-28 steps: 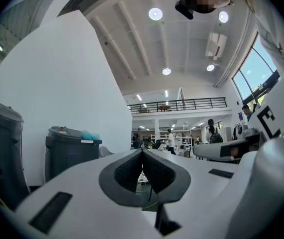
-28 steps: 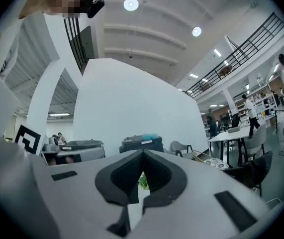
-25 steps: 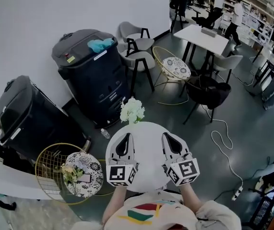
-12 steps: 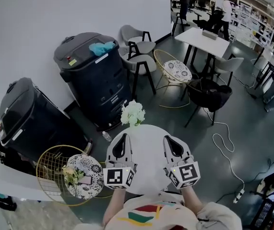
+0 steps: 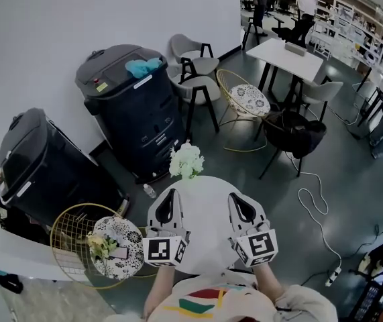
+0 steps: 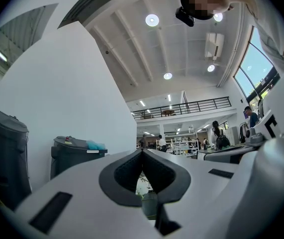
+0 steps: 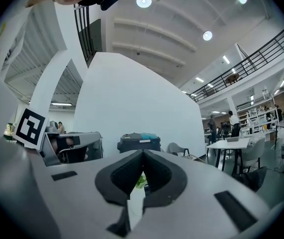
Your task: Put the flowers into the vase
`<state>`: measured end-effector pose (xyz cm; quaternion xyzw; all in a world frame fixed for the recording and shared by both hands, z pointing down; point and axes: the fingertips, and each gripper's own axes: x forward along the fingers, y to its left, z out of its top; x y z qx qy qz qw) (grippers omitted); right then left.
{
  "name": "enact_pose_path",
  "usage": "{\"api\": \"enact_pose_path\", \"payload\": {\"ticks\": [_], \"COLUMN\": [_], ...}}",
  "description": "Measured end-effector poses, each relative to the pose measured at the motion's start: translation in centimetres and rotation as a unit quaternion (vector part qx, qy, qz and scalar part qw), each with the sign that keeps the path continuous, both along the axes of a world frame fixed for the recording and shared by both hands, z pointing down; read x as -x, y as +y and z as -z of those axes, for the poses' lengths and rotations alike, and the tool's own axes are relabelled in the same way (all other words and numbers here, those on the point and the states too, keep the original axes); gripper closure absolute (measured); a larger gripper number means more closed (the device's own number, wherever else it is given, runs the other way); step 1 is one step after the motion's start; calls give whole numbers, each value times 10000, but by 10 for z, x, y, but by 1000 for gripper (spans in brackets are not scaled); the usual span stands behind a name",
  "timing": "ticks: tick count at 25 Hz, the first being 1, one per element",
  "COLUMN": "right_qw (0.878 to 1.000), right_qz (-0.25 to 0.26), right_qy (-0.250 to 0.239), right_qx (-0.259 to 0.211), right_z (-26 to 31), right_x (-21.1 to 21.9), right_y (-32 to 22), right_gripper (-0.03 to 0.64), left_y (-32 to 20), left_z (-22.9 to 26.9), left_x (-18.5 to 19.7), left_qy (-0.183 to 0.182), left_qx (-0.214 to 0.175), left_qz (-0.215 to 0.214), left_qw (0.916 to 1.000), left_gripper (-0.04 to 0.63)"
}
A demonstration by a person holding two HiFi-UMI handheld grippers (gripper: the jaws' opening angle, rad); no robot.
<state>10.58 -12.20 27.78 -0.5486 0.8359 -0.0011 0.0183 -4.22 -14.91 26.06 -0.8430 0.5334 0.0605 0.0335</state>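
A bunch of white flowers (image 5: 186, 159) with green leaves stands at the far edge of the round white table (image 5: 204, 230); what holds it is hidden under the blooms. My left gripper (image 5: 174, 193) and right gripper (image 5: 233, 196) hover side by side over the table, both pointing at the flowers and a little short of them. Both are shut with nothing between the jaws. In the left gripper view my left gripper (image 6: 142, 151) frames a bit of the flowers (image 6: 142, 185) above a dark vessel. In the right gripper view my right gripper (image 7: 142, 152) frames green leaves (image 7: 140, 180).
A gold wire chair (image 5: 70, 223) at the left has a patterned cushion with a second small bunch of flowers (image 5: 100, 243) on it. Two large dark bins (image 5: 132, 99) stand by the wall. Chairs, a white table (image 5: 289, 54) and a floor cable (image 5: 312, 206) lie beyond.
Both grippers and the flowers keep their places. Only people in the far background have shifted.
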Motion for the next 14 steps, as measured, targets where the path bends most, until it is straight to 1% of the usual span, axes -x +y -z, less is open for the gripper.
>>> {"api": "enact_pose_path", "payload": {"ticks": [9,14], "right_qw": [9999,9998], "right_qz": [32,75], "right_qy": [-124,-118], "right_qx": [32,-116], "right_z": [-6,-1], "right_x": [-1,-2], "right_y": [-4,-17], "right_gripper": [604,604], "left_y": [-2,-13], "left_z": [-4,7], "left_x": [9,9], "left_qy": [-61,-149], "left_qx": [60,-77], "left_qz": [147,232], "left_qw": [9999,9996], "left_gripper": [589,589]}}
